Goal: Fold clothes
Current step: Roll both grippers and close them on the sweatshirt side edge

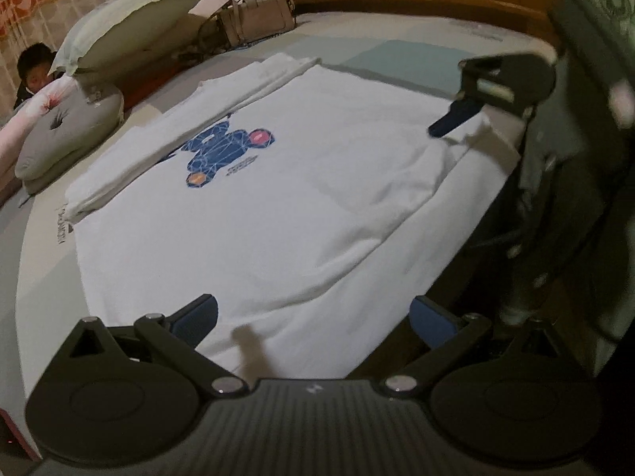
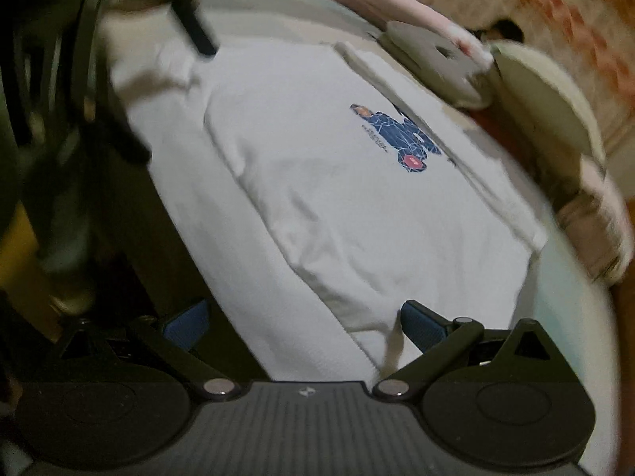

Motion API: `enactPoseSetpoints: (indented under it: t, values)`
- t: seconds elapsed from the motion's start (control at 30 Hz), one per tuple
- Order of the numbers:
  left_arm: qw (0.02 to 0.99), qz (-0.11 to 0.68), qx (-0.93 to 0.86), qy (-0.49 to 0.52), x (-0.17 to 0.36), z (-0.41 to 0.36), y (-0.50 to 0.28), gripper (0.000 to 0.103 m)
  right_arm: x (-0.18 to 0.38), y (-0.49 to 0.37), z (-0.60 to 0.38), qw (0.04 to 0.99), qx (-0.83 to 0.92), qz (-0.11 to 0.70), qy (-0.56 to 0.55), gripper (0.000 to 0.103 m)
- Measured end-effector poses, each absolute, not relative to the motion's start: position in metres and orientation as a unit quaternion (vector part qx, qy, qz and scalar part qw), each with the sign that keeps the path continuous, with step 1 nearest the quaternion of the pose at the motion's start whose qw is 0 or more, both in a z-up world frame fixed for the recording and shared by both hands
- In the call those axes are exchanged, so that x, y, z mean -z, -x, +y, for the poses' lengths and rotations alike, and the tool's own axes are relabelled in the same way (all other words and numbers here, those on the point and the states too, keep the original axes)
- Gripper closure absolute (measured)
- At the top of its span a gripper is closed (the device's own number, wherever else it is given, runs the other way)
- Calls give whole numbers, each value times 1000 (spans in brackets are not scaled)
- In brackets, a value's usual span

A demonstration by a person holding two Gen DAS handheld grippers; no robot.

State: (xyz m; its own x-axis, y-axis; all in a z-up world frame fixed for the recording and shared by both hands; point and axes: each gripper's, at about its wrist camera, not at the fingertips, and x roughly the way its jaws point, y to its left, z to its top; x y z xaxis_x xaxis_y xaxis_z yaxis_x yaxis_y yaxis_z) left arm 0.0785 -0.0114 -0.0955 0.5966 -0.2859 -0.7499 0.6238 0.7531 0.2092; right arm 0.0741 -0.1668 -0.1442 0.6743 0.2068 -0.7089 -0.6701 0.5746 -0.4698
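On the bed: a white shirt (image 1: 278, 206) lies spread flat, its blue bear print (image 1: 228, 150) facing up.
Shirt: one side is folded in, forming a long band along the far edge; the other side hangs near the mattress edge.
Left gripper (image 1: 313, 317): fingers spread wide, poised over the shirt's near edge, gripping nothing.
Right gripper (image 2: 305, 323): fingers spread wide over another edge of the shirt, gripping nothing; from the left wrist view its blue tip sits at the shirt's far corner.
Beyond: pillows (image 1: 131, 27), a beige bag (image 1: 258, 16) and a child (image 1: 33, 73) peering from the bedside.
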Motion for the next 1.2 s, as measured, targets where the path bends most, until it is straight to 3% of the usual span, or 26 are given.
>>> enactPoseSetpoints:
  t: [0.17,0.67,1.0,1.2]
  values:
    - [860,359,266,-245,97,-23,-74,1,148,-69,-159,835,-228,268,423,0]
    - [865,318,232,-310,104,-61,-77,1,98,-71,-182,895,-194,241,320,0]
    - [893,292,188,-288,89,-49,-89,1,108,-70,-171,887,-219,241,326,0]
    - [878,294,194,-324,100,-49,-86,1,119,-78,-157,889,-187,224,352,0]
